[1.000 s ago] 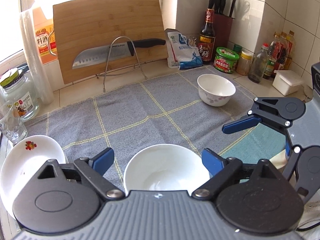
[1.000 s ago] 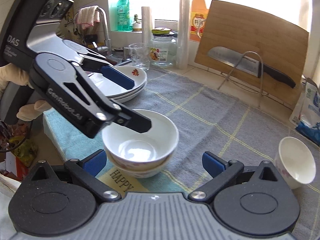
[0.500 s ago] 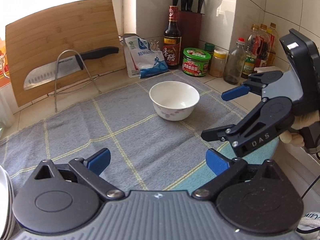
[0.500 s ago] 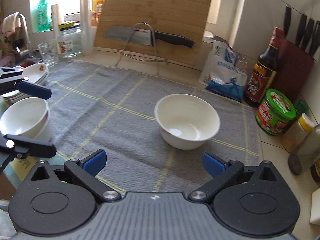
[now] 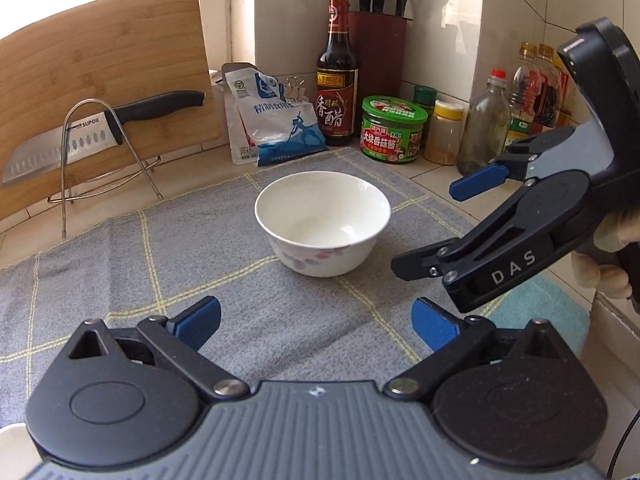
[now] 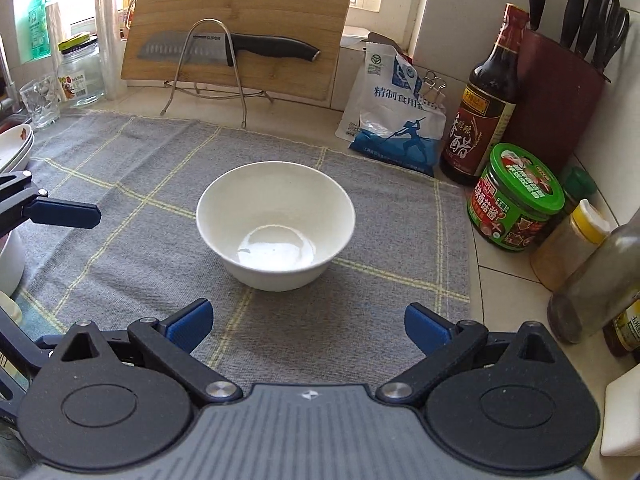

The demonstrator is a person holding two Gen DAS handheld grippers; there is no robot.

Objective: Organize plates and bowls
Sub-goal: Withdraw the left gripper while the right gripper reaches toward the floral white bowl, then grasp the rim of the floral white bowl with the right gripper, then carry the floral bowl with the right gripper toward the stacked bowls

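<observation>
A white bowl (image 5: 322, 222) with a pink flower pattern stands upright and alone on the grey checked mat (image 5: 120, 264); it also shows in the right wrist view (image 6: 275, 224). My left gripper (image 5: 316, 322) is open and empty, short of the bowl. My right gripper (image 6: 306, 326) is open and empty, just in front of the bowl; in the left wrist view it (image 5: 436, 232) hangs to the right of the bowl. Stacked white plates (image 6: 14, 148) and the side of another white bowl (image 6: 9, 260) show at the left edge.
A cutting board (image 6: 236, 20) and a knife on a wire rack (image 6: 208, 68) stand at the back. A salt bag (image 6: 394, 128), vinegar bottle (image 6: 486, 100), green-lidded jar (image 6: 514, 200), knife block (image 6: 560, 88) and bottles line the right wall. A glass jar (image 6: 80, 72) stands at the left.
Both grippers have swung right, away from the stacked bowls and plates, and closed in on the lone bowl. The right gripper now faces it from close by.
</observation>
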